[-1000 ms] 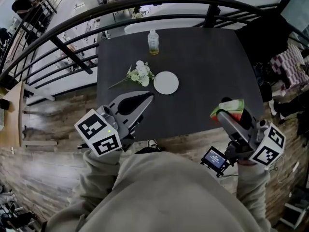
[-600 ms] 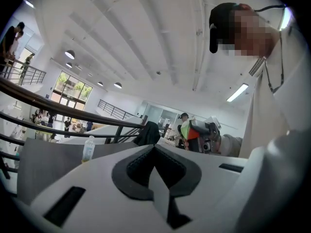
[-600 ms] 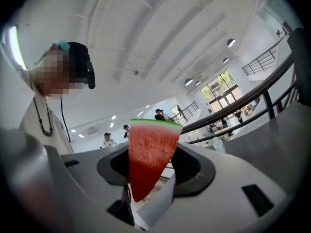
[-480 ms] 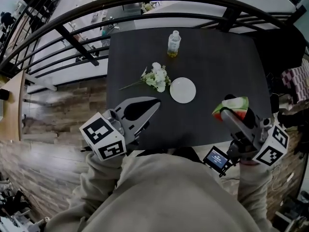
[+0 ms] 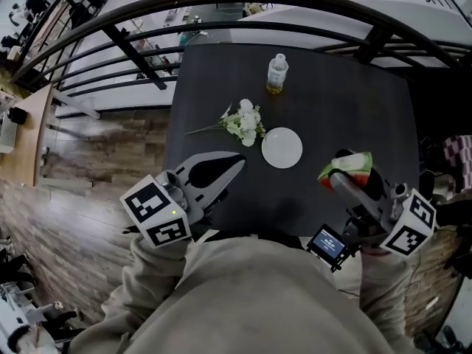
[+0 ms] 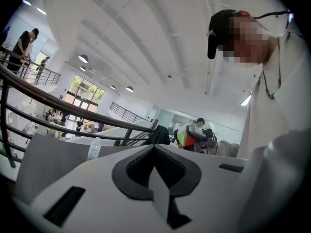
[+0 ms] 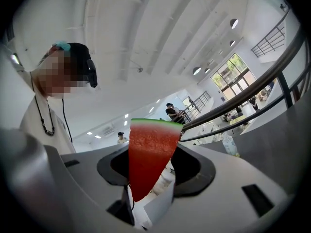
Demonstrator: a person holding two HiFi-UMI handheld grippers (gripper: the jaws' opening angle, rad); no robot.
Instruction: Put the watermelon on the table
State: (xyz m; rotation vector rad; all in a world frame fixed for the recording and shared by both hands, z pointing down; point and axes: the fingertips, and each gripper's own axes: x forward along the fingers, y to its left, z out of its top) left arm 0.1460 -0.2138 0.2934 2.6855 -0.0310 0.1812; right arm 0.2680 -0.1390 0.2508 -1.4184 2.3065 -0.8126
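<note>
A wedge of watermelon (image 5: 348, 164), red with a green rind, is clamped upright in my right gripper (image 5: 338, 178), which hovers over the near right part of the dark table (image 5: 332, 102). The right gripper view shows the slice (image 7: 148, 152) filling the gap between the jaws of that gripper (image 7: 154, 152). My left gripper (image 5: 237, 161) hangs over the table's near left part, its tips together and nothing in them. In the left gripper view its tips (image 6: 154, 147) meet, and the watermelon (image 6: 187, 136) shows beyond them to the right.
A white plate (image 5: 282, 147) lies mid-table between the two grippers. A bunch of white flowers (image 5: 243, 120) lies to its left. A small bottle (image 5: 276, 74) stands at the far edge. Curved black railings (image 5: 147, 57) run behind the table.
Both grippers have come forward over the table, so the plate and flowers now lie nearer to them. The watermelon stays clamped in the right gripper.
</note>
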